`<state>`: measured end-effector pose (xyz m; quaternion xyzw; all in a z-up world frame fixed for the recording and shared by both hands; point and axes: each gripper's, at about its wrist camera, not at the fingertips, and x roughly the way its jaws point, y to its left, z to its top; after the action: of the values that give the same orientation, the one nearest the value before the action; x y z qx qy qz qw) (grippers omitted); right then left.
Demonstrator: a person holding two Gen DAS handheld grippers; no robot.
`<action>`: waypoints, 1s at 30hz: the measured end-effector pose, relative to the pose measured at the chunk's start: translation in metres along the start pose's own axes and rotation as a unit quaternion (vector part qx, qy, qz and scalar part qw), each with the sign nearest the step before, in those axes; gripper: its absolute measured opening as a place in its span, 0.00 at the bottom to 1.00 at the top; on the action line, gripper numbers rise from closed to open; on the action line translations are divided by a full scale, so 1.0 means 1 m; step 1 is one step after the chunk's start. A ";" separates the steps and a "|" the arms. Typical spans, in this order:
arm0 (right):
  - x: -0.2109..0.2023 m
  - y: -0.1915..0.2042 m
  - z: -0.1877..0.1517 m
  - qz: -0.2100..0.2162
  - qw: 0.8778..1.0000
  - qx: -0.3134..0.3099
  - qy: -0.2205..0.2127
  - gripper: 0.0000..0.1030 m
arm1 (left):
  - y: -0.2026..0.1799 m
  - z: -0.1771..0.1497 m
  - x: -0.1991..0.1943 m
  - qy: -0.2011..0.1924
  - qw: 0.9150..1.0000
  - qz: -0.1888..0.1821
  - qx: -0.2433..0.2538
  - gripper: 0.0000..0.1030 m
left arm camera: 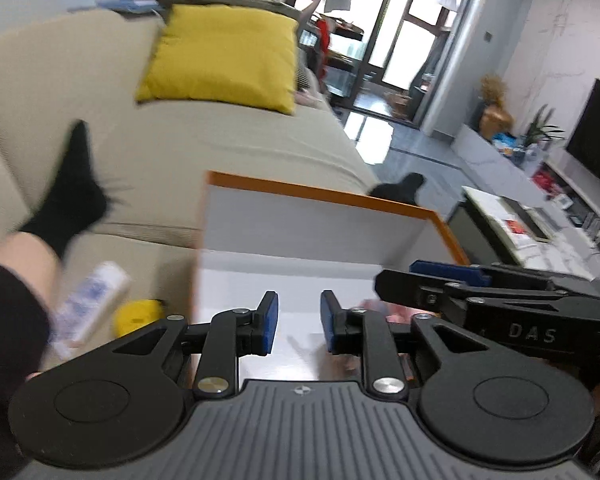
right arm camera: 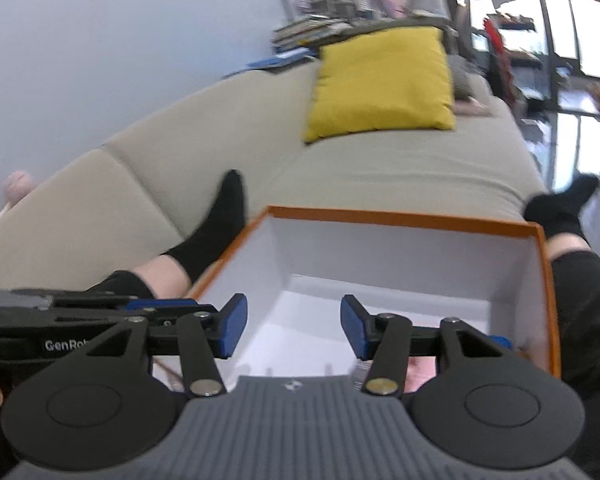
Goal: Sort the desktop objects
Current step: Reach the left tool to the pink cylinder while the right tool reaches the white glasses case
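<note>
Beige sofa [left arm camera: 228,160] carries the orange-rimmed box [right arm camera: 400,215]; left gripper [left arm camera: 298,322] and right gripper [right arm camera: 294,326] hover over it, fingers apart and empty, so next fetch the white tube [left arm camera: 88,304] lying beside the box's left wall.

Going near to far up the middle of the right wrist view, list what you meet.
Right tool with its blue pads apart and nothing between them → white inside of the orange-rimmed box → beige sofa seat → yellow cushion → stack of books behind the sofa.
</note>
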<state>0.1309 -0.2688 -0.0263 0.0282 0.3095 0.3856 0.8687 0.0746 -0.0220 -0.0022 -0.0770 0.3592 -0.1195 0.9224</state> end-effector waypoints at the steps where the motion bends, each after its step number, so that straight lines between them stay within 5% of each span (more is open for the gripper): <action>1: 0.001 0.007 0.000 0.008 1.000 -0.013 0.000 0.53 | 0.004 -0.003 -0.006 -0.003 1.000 0.010 0.001 0.31; 10: 0.013 0.071 -0.015 0.110 0.985 -0.122 0.060 0.51 | 0.048 -0.036 -0.045 0.049 0.997 0.067 0.003 0.31; 13: 0.021 0.086 -0.024 0.126 0.978 -0.137 0.093 0.44 | 0.062 -0.051 -0.057 0.072 0.994 0.088 0.006 0.31; 22: 0.039 0.120 -0.058 0.165 0.946 -0.214 0.180 0.45 | 0.084 -0.084 -0.072 0.125 0.986 0.108 0.000 0.31; 30: 0.062 0.136 -0.084 0.154 0.916 -0.293 0.225 0.48 | 0.087 -0.092 -0.056 0.146 0.984 0.099 -0.003 0.31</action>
<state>0.0268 -0.1473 -0.0873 -0.2675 0.3616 0.5844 0.6754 -0.0133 0.0715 -0.0530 -0.0256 0.4965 -0.0368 0.8669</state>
